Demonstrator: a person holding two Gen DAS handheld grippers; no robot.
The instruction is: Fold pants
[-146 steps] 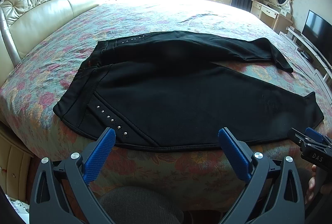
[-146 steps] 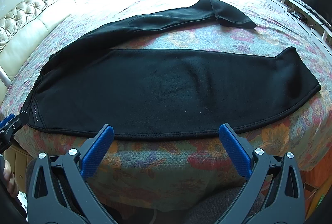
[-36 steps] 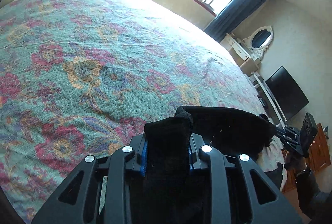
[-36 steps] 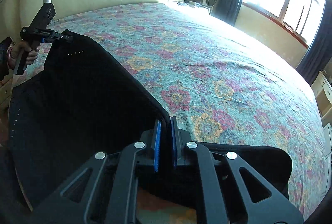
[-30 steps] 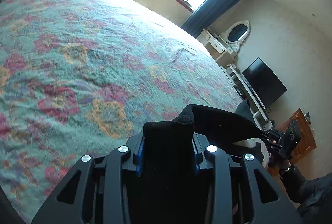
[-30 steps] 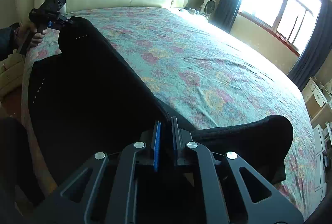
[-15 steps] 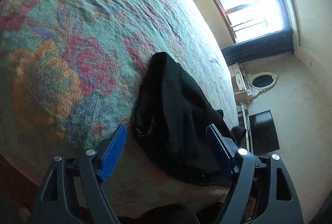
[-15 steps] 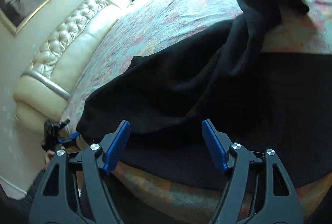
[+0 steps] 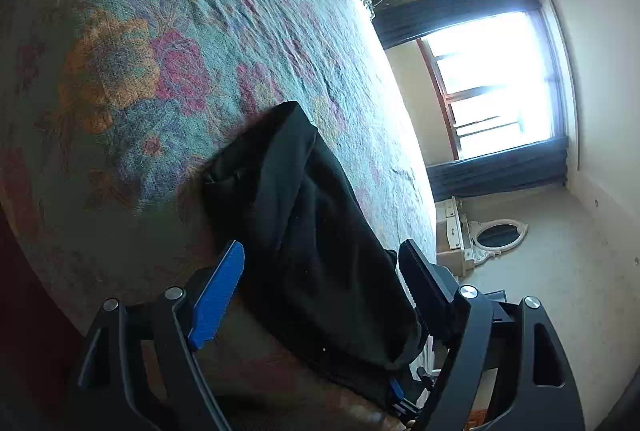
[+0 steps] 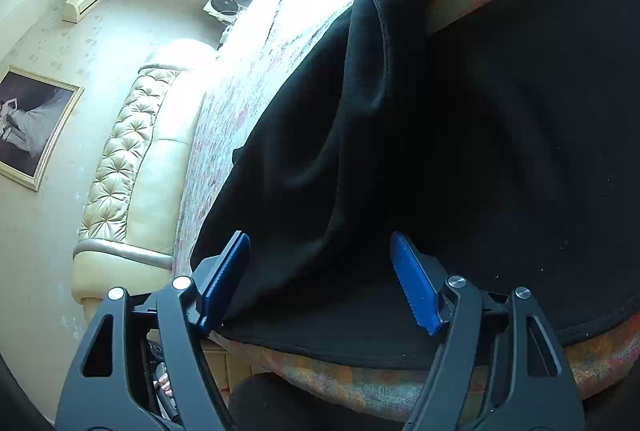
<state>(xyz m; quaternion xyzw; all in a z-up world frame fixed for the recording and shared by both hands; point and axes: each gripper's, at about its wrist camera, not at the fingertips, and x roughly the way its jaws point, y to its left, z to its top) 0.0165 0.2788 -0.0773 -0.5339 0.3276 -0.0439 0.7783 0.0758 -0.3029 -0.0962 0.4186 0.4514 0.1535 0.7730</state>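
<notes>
The black pants (image 9: 304, 231) lie on the floral bedspread (image 9: 120, 71), stretching away from the bed's near edge. My left gripper (image 9: 320, 291) is open, its blue pads apart on either side of the cloth and not pressing it. In the right wrist view the pants (image 10: 500, 151) cover most of the bed, with one leg (image 10: 372, 51) lying rumpled across the other layer. My right gripper (image 10: 320, 285) is open just above the pants' near hem, holding nothing. Both views are rolled far to one side.
A tufted cream headboard (image 10: 132, 167) stands at one end of the bed. A bright window with dark curtains (image 9: 500, 83) lies beyond the bed. A dresser with an oval mirror (image 9: 496, 231) stands by the wall. The bed's edge is just under both grippers.
Both grippers have opened and let go of the pants, which now rest on the bed. Both hands sank toward the bed's edge and rolled sideways.
</notes>
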